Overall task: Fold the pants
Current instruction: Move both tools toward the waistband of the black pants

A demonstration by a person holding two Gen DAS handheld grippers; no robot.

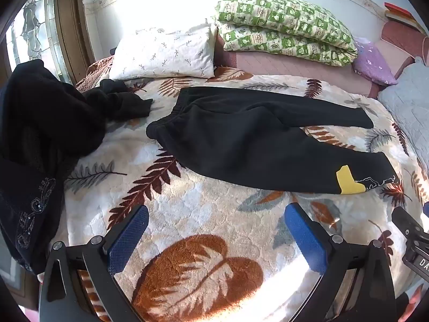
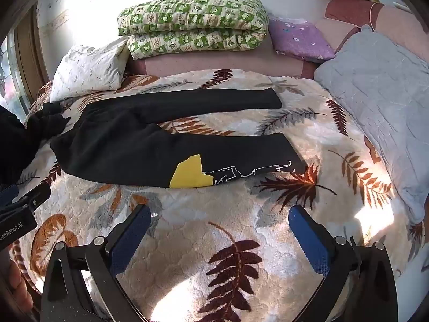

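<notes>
Nearest the left wrist camera, the left gripper (image 1: 217,230) hangs over the leaf-print blanket (image 1: 187,206) with its blue-padded fingers (image 1: 128,238) spread wide and nothing between them. The right gripper (image 2: 219,230) is likewise tilted down over the blanket, its fingers (image 2: 311,238) wide apart and empty.

Just beyond both, the black pants (image 2: 128,147) lie flat on the bed, waistband to the left and the two legs spread apart to the right. The nearer leg bears a yellow patch (image 2: 190,174) and white line drawing near its hem.

To the left sits a heap of dark clothing (image 1: 40,123).

Farther back lie a white pillow (image 1: 163,53), a folded green checked quilt (image 2: 193,24), a purple cushion (image 2: 300,40) and a grey pillow (image 2: 375,86) at right.
</notes>
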